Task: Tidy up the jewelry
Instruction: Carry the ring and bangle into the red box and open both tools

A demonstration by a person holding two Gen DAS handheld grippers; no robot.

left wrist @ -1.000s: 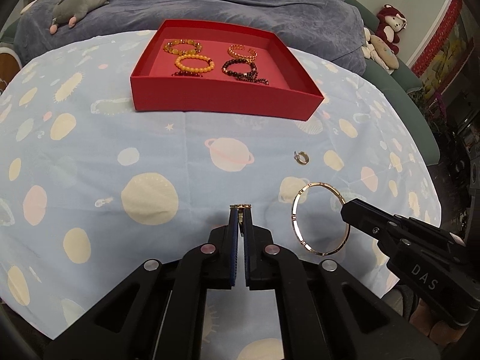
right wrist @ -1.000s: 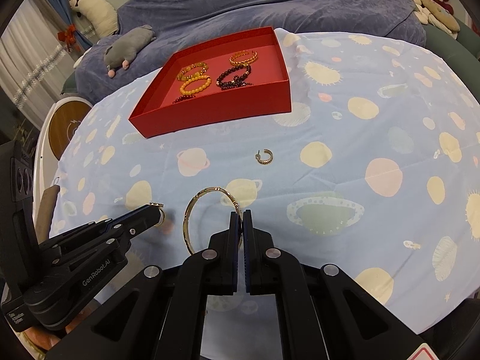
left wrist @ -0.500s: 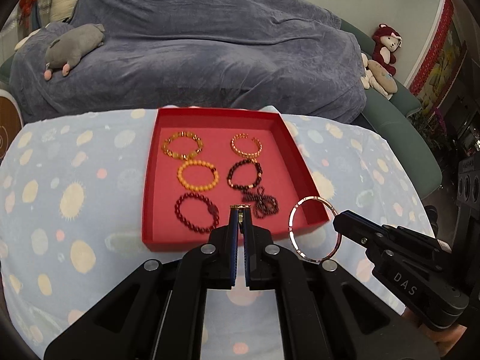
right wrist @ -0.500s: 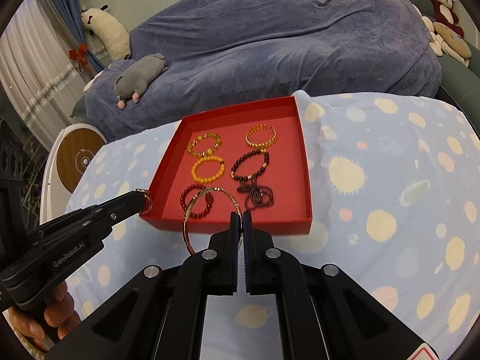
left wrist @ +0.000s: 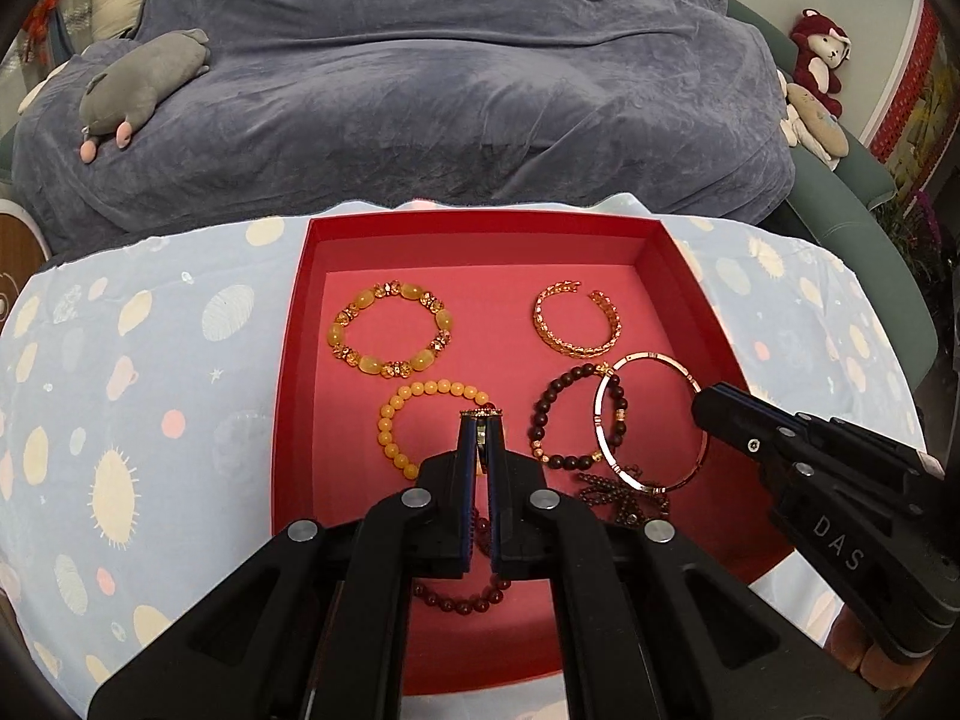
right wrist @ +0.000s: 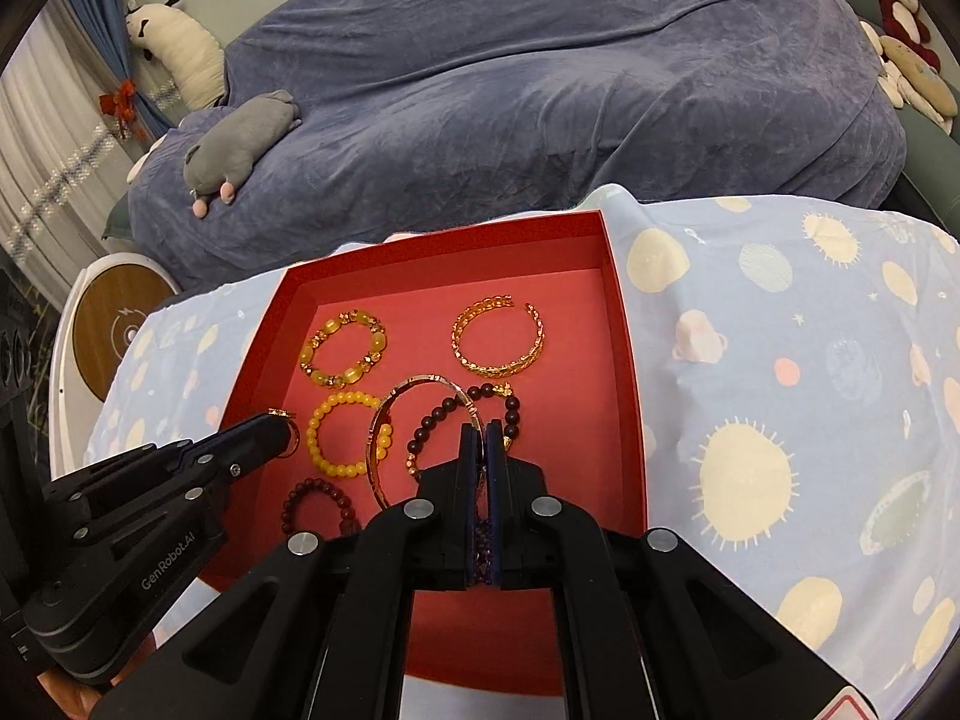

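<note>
A: Both grippers over the red tray (left wrist: 288, 396) now, no longer above the bare planet-print cloth (left wrist: 120, 420) as a second ago. Carried in, not yet set down.

B: Left gripper (left wrist: 480, 417)?

A: Clamped nearly shut on a small gold ring (left wrist: 480, 414), pinched at the very tips, hanging over the yellow bead bracelet (left wrist: 396, 426) near the tray's middle. Right gripper (right wrist: 479, 429) likewise closed tight, on the rim of the thin gold bangle (right wrist: 414, 387); bangle standing out toward 10 o'clock from the tips in the right wrist view, above the dark bead bracelet (right wrist: 432, 420).

B: Meaning for the job?

A: Probably the drop-off stage. Free floor at 12 o'clock along the back wall, and toward 6 o'clock at the near edge. Already in place: amber bracelet (left wrist: 390, 330) at 11 o'clock, open gold cuff (left wrist: 576, 324) at 1 o'clock.

B: Hard to read?

A: Plenty. Height of ring and bangle above the tray floor: impossible to judge. Dark red bead bracelet (left wrist: 468, 597) mostly behind the left gripper's body. Tangle of small dark beads (left wrist: 624, 495) half covered, kind unclear. Only fingertips of the person showing, at the frame edges.
</note>
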